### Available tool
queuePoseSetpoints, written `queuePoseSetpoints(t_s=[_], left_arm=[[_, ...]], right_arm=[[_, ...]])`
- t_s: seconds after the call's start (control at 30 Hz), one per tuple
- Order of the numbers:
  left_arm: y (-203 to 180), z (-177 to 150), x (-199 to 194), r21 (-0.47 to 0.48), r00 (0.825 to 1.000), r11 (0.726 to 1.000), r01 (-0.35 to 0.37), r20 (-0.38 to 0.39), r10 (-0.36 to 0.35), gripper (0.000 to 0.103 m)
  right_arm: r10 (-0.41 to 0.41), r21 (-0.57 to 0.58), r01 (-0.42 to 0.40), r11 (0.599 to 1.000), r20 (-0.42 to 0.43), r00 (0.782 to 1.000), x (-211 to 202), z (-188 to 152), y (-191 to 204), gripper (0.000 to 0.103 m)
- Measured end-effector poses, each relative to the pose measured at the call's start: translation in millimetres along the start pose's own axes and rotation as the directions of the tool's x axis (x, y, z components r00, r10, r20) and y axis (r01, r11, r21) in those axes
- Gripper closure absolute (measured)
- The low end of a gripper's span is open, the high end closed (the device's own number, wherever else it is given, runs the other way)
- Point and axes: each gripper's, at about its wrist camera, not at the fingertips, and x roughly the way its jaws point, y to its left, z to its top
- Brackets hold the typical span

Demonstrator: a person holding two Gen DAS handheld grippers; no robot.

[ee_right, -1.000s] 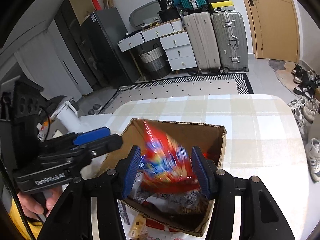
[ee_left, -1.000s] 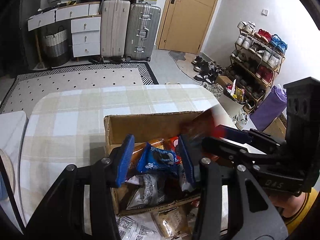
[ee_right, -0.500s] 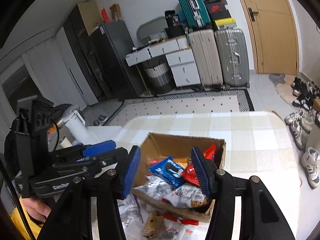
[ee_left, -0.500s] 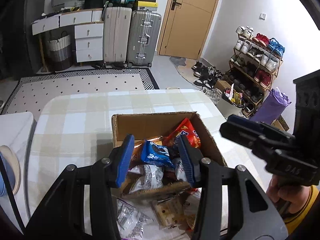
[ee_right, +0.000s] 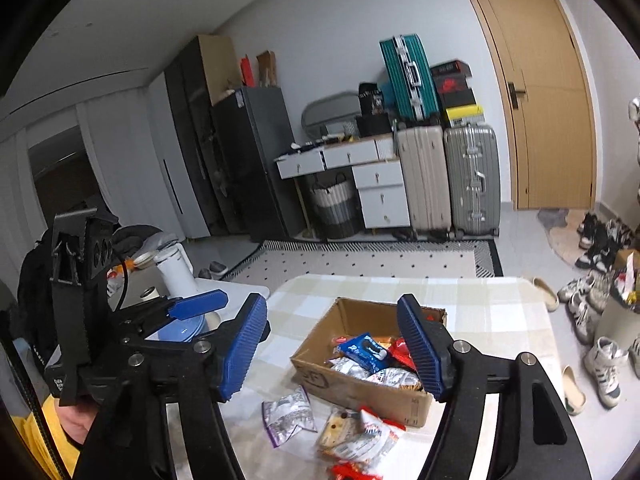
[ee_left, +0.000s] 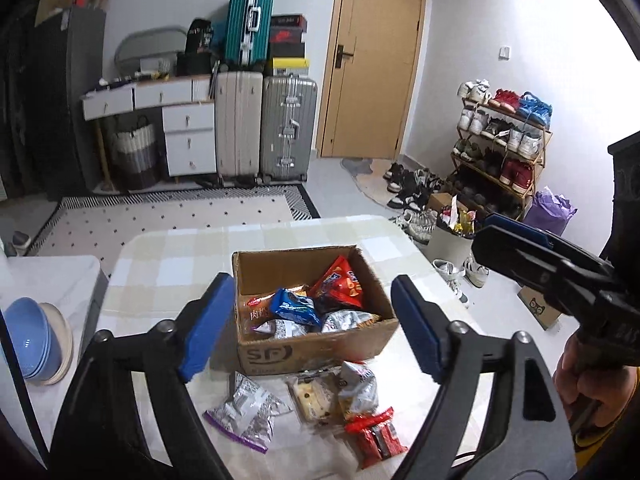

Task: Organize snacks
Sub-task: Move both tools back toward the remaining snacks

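An open cardboard box (ee_left: 312, 350) (ee_right: 360, 390) stands on the checked table and holds several snack bags, among them a red chip bag (ee_left: 338, 286) and a blue cookie pack (ee_left: 294, 306) (ee_right: 366, 350). Loose snacks lie in front of it: a silver zip bag (ee_left: 246, 412) (ee_right: 288, 414), a cake pack (ee_left: 310, 398) and a red packet (ee_left: 374, 438). My left gripper (ee_left: 310, 330) is open and empty, raised above the box's near side. My right gripper (ee_right: 334, 350) is open and empty, raised above the table left of the box.
The table's edge (ee_left: 416, 244) curves off at the right, with shoes and a bin on the floor beyond. Stacked bowls (ee_left: 34, 346) sit on a low white surface at the left. A white kettle (ee_right: 174, 270) stands beyond the left gripper.
The red chip bag left my right gripper and now lies in the box. Both grippers have pulled up and back from the box, and the left jaws have opened wider.
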Motion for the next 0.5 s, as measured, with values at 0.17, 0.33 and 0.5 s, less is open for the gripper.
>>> queuePoseSetpoints(t_s=[0.17,0.33,0.5], left_arm=[[-12,-10,-50,-0.002,0.999,1.000,0.006,0.038,-0.006,0.022],[-20,-29,-96,-0.014,0.997,1.000,0.003,0.080,-0.002,0.018],[-14,-67,-141,-0.048,0.987,0.998,0.045,0.156,-0.037,0.018]], right_arm=[[-0.007,-0.024,0.009,1.000,0.081,0.997,-46,-20,19,0.018],[0.044,-0.023,-0.041,0.999,0.180,0.983,-92,-48,31,0.009],[0.054,-0.031,-0.047,0.998,0.285,0.957,-127,-76,39,0.001]])
